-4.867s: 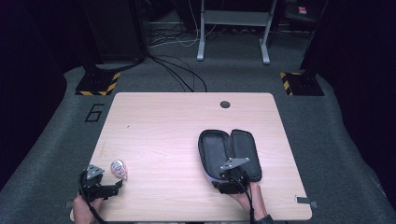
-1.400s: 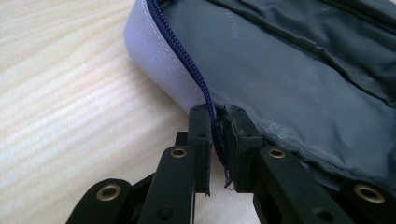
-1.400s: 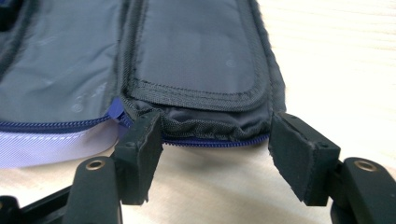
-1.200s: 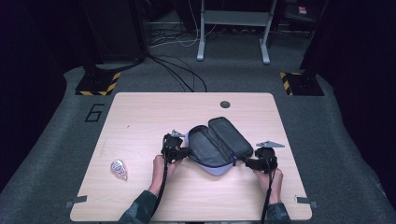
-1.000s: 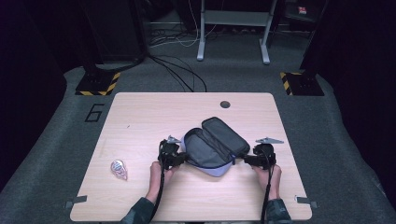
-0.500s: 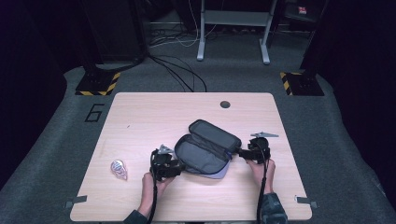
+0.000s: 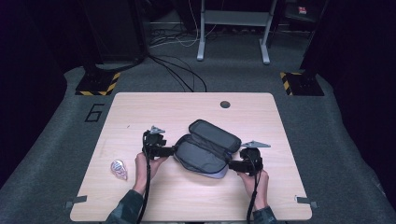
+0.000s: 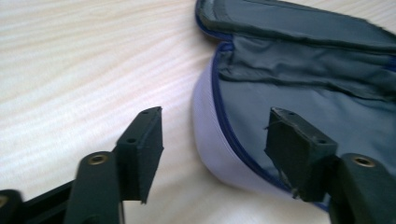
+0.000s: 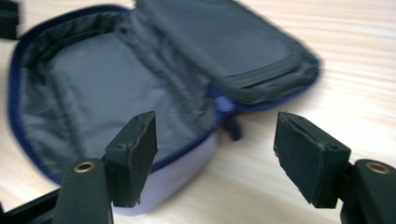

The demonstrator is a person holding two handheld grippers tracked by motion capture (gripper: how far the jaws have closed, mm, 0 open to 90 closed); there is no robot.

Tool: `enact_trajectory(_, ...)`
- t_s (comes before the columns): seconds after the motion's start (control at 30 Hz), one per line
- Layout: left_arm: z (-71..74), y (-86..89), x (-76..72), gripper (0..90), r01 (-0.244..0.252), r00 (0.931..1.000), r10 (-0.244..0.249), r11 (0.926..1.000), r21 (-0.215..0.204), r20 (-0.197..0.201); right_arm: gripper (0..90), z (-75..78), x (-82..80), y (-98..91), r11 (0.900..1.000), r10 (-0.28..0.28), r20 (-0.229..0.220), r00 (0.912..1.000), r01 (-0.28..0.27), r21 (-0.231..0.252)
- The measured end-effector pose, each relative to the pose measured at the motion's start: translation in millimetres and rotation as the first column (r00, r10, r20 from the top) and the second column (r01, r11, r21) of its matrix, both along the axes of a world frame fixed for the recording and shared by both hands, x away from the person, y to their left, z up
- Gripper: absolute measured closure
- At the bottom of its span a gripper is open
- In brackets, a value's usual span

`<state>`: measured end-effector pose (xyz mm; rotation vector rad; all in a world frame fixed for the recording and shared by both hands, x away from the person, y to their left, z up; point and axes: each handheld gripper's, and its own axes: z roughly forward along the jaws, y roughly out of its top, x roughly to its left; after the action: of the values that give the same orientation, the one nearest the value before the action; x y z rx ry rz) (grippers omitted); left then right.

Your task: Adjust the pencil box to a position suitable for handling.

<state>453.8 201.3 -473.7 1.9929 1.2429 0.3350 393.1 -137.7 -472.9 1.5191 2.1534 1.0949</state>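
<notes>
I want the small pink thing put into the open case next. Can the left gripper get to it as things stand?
Probably yes. The left gripper is open and holds nothing, and bare table lies between it and the small pink thing near the left edge. The case is on its other side.

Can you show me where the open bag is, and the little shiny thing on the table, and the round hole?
open bag (image 7: 201,156): high view, on its grey lining.
little shiny thing (image 7: 119,169): high view, on its middle.
round hole (image 7: 225,104): high view, at its centre.
</notes>
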Motion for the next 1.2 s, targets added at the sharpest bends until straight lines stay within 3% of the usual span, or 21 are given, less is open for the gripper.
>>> enact_trajectory(0.17,-5.4,-4.2,9.2,55.9,0.02,0.9997,-0.02,0.9991,0.038,0.011,32.1,-7.7,3.7,10.7,1.0,0.002,-0.021,0.9998,-0.002,0.005)
enact_trajectory(0.23,-9.1,-6.3,9.8,61.6,0.021,0.9998,-0.021,0.9992,0.034,0.008,34.5,-11.1,3.7,13.3,0.9993,0.015,-0.009,0.9999,-0.015,-0.034)
enact_trajectory(0.33,-13.7,-8.3,9.2,70.5,0.04,0.9992,-0.04,0.998,0.048,-0.01,41.3,-17.6,2.9,14.1,0.9978,0.021,-0.016,0.9997,-0.022,-0.063)
enact_trajectory(0.4,-16.4,-8.7,7.3,76.6,0.056,0.9983,-0.055,0.996,0.07,-0.02,49.6,-20.1,2.2,11.7,0.9983,0.012,-0.017,0.9998,-0.013,-0.057)
enact_trajectory(0.47,-19.3,-9.9,3.9,79.6,0.046,0.9986,-0.044,0.997,0.063,-0.029,56.6,-22.3,3.9,8.7,0.9984,0.008,-0.018,0.9998,-0.009,-0.056)
enact_trajectory(0.57,-21.9,-8.0,-1.9,81.0,0.043,0.9989,-0.042,0.9982,0.042,-0.021,62.8,-26.3,9.0,6.2,0.999,0.004,-0.042,0.9991,-0.006,-0.045)
enact_trajectory(0.77,-24.2,-5.3,-15.5,81.7,0.036,0.9991,-0.036,0.9992,0.017,-0.023,71.5,-29.0,21.6,7.6,0.9966,0.046,-0.016,0.9988,-0.047,-0.068)
enact_trajectory(0.83,-24.4,-4.3,-21.2,81.4,0.038,0.9991,-0.038,0.9991,0.02,-0.018,73.5,-30.1,28.9,5.7,0.9968,0.059,-0.019,0.9981,-0.06,-0.054)
enact_trajectory(1.0,-27.0,-1.2,-34.3,80.8,0.028,0.9994,-0.028,0.9995,-0.015,-0.02,77.2,-31.5,44.1,2.6,0.9963,0.076,-0.019,0.9969,-0.077,-0.037)
enact_trajectory(1.1,-28.1,-1.1,-40.0,80.5,0.021,0.9997,-0.021,0.9996,-0.017,-0.01,78.0,-30.2,50.7,4.4,0.9956,0.079,-0.019,0.9967,-0.08,-0.049)
enact_trajectory(1.2,-29.0,-3.1,-45.0,80.2,-0.013,0.9999,0.013,0.9986,-0.051,-0.008,78.2,-30.5,55.4,9.3,0.9938,0.085,-0.01,0.9963,-0.086,-0.071)
